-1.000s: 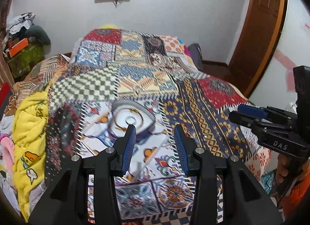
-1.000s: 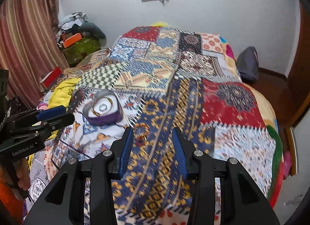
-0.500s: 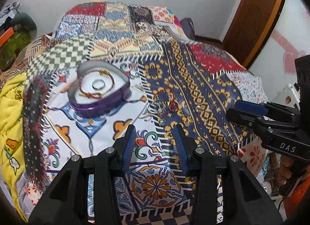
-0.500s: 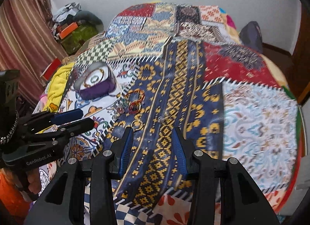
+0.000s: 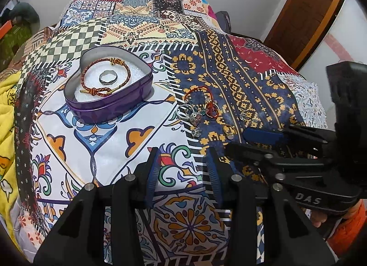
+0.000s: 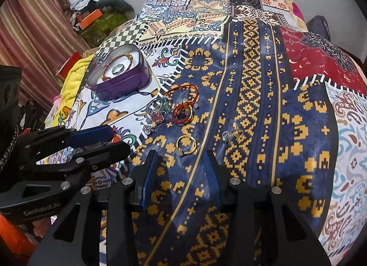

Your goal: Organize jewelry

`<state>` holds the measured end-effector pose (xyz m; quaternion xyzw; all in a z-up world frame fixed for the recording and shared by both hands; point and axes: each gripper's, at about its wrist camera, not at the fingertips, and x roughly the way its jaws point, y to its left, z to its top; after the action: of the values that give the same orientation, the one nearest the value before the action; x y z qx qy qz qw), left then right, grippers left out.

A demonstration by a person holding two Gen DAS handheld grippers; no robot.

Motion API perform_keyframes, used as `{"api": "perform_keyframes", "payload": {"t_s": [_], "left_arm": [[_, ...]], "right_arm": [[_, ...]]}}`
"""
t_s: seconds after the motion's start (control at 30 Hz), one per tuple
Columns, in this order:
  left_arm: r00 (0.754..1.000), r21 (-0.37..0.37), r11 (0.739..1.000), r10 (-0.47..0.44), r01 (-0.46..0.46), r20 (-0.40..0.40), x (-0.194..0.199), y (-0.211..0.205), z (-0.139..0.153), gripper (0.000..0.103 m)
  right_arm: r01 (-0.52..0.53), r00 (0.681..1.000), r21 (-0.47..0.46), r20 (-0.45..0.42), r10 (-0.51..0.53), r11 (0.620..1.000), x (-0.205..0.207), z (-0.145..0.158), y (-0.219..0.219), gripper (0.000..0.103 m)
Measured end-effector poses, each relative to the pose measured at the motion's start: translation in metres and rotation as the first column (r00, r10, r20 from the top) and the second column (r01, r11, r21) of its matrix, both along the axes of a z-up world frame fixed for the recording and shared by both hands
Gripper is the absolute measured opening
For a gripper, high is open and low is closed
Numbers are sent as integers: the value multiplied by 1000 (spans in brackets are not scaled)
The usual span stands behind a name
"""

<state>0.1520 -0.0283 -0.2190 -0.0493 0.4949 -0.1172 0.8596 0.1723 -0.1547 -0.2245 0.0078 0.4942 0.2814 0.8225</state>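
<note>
A purple heart-shaped tin [image 5: 110, 103] [image 6: 119, 82] sits open on the patchwork bedspread, holding a braided red-gold bracelet [image 5: 104, 75] and a silver ring [image 5: 107, 77]. Right of it lies a loose cluster of jewelry [image 5: 197, 110] [image 6: 174, 108]: a red cord bracelet, several stone rings and a red wire ring. A gold ring [image 6: 185, 144] [image 5: 229, 129] lies just ahead of my right gripper [image 6: 181, 163], which is open and empty. A small silver piece [image 6: 229, 135] lies to its right. My left gripper [image 5: 182, 163] is open and empty, below the cluster.
The bedspread [image 5: 103, 151] [image 6: 252, 82] covers a bed that drops off at the near edge. A yellow blanket [image 5: 6, 114] lies at the left side. A wooden door [image 5: 305, 9] stands at back right. Clutter [image 6: 96, 14] and a striped curtain [image 6: 29, 25] are at back left.
Both grippers have dropped lower and closer over the bed. The tin and the loose jewelry now appear larger and nearer. Both jaws stay open.
</note>
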Motion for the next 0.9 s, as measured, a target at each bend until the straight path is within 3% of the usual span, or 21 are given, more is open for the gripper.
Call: {"api": "perform_keyframes", "payload": {"t_s": [0.07, 0.27, 0.67, 0.9], "left_arm": [[1000, -1, 1000, 0, 0, -1, 2, 0, -1, 40], [1000, -2, 1000, -4, 4, -1, 7, 0, -5, 35], [999, -11, 999, -45, 45, -6, 17, -12, -8, 28], [999, -27, 999, -42, 42, -14, 29, -13, -13, 15]], "right_arm": [[2, 1000, 4, 10, -2, 1000, 1, 0, 0, 37], [27, 999, -15, 43, -26, 1000, 3, -6, -1, 17], [54, 998, 15, 31, -55, 998, 5, 0, -13, 17], [76, 996, 11, 53, -76, 997, 4, 9, -25, 17]]}}
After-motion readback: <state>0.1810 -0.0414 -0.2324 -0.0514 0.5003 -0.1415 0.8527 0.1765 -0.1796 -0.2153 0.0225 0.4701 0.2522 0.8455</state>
